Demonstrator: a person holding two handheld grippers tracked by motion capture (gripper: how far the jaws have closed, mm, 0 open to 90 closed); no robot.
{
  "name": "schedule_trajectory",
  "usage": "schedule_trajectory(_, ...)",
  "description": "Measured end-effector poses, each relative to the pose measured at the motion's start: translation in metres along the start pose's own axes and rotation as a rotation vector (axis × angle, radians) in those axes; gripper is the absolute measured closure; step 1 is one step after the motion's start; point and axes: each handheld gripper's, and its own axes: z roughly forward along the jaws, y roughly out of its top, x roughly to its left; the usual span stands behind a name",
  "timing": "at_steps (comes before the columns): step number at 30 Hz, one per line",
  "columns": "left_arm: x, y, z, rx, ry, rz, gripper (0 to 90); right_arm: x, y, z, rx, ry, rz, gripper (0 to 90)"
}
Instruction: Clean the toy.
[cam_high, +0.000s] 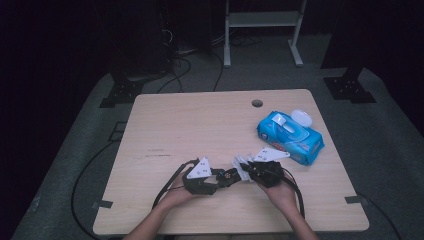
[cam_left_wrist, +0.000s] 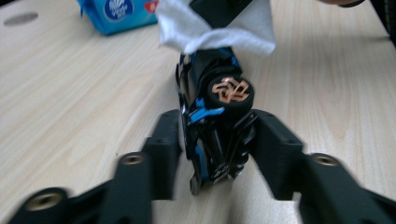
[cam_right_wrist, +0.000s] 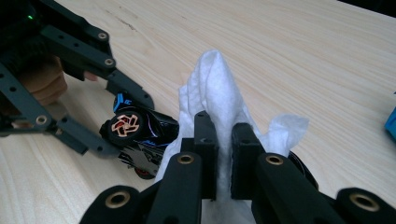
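Near table edge, centre: my left gripper (cam_left_wrist: 212, 140) brackets the toy car (cam_left_wrist: 215, 121) with jaws slackened, steadying it; right gripper (cam_right_wrist: 223, 135) pinches 1 wet wipe (cam_right_wrist: 215, 88) against it for cleaning.

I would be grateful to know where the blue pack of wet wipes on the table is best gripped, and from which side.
Probably from above, across the narrow width of the blue pack of wet wipes. It lies flat on the light wooden table, long and soft, so its two long sides give the tongs parallel faces. Stay off the white flip lid, which stands open at the far end.
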Motion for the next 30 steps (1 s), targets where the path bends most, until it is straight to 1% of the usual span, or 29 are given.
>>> schedule_trajectory(1, 0.0, 0.0, 0.0, 0.008, -0.002, -0.002, 46.7, -0.001, -0.001, 0.0, -0.003, 0.009, 0.011, 83.6)
schedule_trajectory(3, 0.0, 0.0, 0.0, 0.017, -0.001, 0.001, 46.5, -0.003, -0.002, -0.001, -0.008, 0.018, 0.031, 83.6)
schedule_trajectory(4, 0.0, 0.0, 0.001, 0.02, 0.001, 0.005, 47.4, -0.003, -0.002, -0.001, -0.007, 0.013, 0.027, 83.6)
schedule_trajectory(5, 0.0, 0.0, 0.001, 0.027, 0.003, 0.01, 48.8, -0.002, -0.001, -0.001, -0.006, 0.005, 0.023, 83.6)
schedule_trajectory(7, -0.001, 0.0, 0.003, 0.05, 0.001, 0.032, 56.8, 0.002, 0.0, 0.0, -0.002, -0.004, 0.011, 83.8)
schedule_trajectory(9, -0.001, 0.0, 0.004, 0.066, 0.018, 0.043, 56.9, 0.01, 0.002, 0.003, -0.008, 0.032, 0.002, 83.8)
schedule_trajectory(10, -0.001, 0.0, 0.004, 0.065, 0.019, 0.043, 57.2, 0.014, 0.004, 0.005, -0.012, 0.059, -0.001, 83.8)
schedule_trajectory(12, 0.0, -0.001, 0.004, 0.064, 0.018, 0.04, 57.7, 0.026, 0.006, 0.009, -0.017, 0.131, -0.017, 83.8)
schedule_trajectory(13, 0.0, -0.001, 0.004, 0.064, 0.017, 0.042, 57.8, 0.031, 0.007, 0.011, -0.011, 0.138, -0.038, 83.7)
schedule_trajectory(14, 0.0, -0.001, 0.004, 0.065, 0.018, 0.042, 57.8, 0.034, 0.008, 0.012, -0.009, 0.13, -0.062, 83.7)
schedule_trajectory(15, -0.001, -0.001, 0.004, 0.063, 0.02, 0.045, 57.8, 0.034, 0.008, 0.012, -0.009, 0.124, -0.069, 83.7)
schedule_trajectory(16, -0.001, -0.001, 0.003, 0.065, 0.023, 0.05, 57.8, 0.03, 0.007, 0.011, -0.01, 0.119, -0.057, 83.7)
schedule_trajectory(17, -0.001, -0.001, 0.003, 0.067, 0.024, 0.051, 57.9, 0.025, 0.006, 0.009, -0.009, 0.096, -0.044, 83.8)
schedule_trajectory(20, -0.001, -0.001, 0.003, 0.066, 0.019, 0.047, 57.8, 0.007, 0.002, 0.001, -0.001, 0.01, -0.016, 83.7)
schedule_trajectory(21, 0.0, -0.001, 0.004, 0.065, 0.012, 0.043, 57.8, 0.002, 0.0, -0.001, -0.001, 0.005, 0.006, 83.8)
schedule_trajectory(22, -0.001, -0.001, 0.004, 0.065, 0.011, 0.043, 57.8, 0.0, -0.001, -0.002, -0.006, 0.013, 0.023, 83.8)
schedule_trajectory(23, -0.001, -0.001, 0.004, 0.066, 0.011, 0.042, 57.8, 0.001, -0.001, -0.001, -0.007, 0.008, 0.021, 83.8)
schedule_trajectory(24, -0.001, -0.001, 0.004, 0.065, 0.008, 0.042, 57.8, 0.005, -0.001, 0.0, -0.006, 0.005, 0.007, 83.8)
schedule_trajectory(25, -0.001, -0.001, 0.004, 0.065, 0.005, 0.04, 57.8, 0.009, 0.001, 0.002, -0.011, 0.025, 0.001, 83.8)
schedule_trajectory(26, -0.001, -0.001, 0.004, 0.068, 0.003, 0.045, 57.8, 0.013, 0.002, 0.004, -0.018, 0.066, 0.003, 83.8)
schedule_trajectory(27, -0.002, 0.0, 0.004, 0.068, 0.003, 0.045, 57.8, 0.019, 0.004, 0.006, -0.016, 0.086, -0.014, 83.8)
schedule_trajectory(28, -0.002, 0.0, 0.004, 0.068, 0.002, 0.048, 57.8, 0.024, 0.005, 0.008, -0.014, 0.092, -0.036, 83.7)
schedule_trajectory(29, -0.002, 0.0, 0.004, 0.068, 0.001, 0.048, 57.8, 0.027, 0.006, 0.009, -0.012, 0.091, -0.051, 83.7)
schedule_trajectory(30, -0.002, -0.001, 0.004, 0.066, 0.001, 0.048, 57.8, 0.027, 0.007, 0.008, -0.006, 0.088, -0.058, 83.7)
